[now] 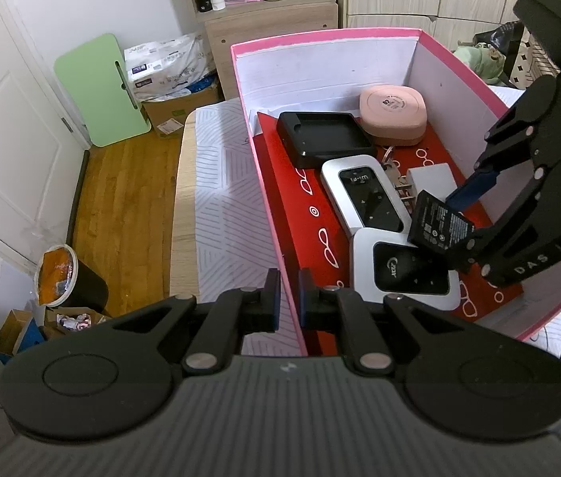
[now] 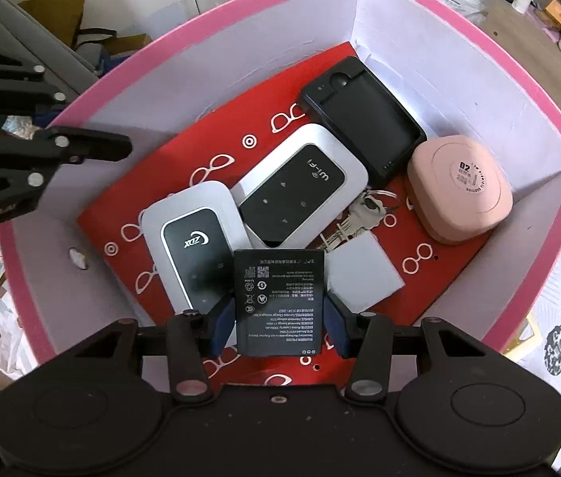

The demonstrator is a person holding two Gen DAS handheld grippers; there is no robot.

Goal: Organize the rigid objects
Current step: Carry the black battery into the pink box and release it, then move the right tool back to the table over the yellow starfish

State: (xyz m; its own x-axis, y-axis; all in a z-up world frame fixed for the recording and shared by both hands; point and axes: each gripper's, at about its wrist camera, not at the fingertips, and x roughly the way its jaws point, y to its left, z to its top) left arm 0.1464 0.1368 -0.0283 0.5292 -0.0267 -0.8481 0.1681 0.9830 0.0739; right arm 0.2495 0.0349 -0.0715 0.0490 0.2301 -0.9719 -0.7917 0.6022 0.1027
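Note:
A pink box (image 1: 268,206) with white inner walls and a red patterned sheet on its floor stands on the table. My left gripper (image 1: 289,298) is shut on the box's near left wall, one pad on each side. My right gripper (image 2: 280,330) points down into the box, shut on a black battery (image 2: 280,298) that hangs just above the floor. In the box lie two silver pocket routers (image 2: 189,246) (image 2: 300,183), a black charger cradle (image 2: 363,115), a pink rounded case (image 2: 459,194), keys (image 2: 360,214) and a white square (image 2: 363,274). The battery (image 1: 437,226) overlaps the nearer router.
The table (image 1: 216,198) carries a white striped cloth to the left of the box. Past its left edge lie a wooden floor, a full bin (image 1: 61,278) and a green board (image 1: 101,91). A shelf unit (image 1: 260,0) stands behind.

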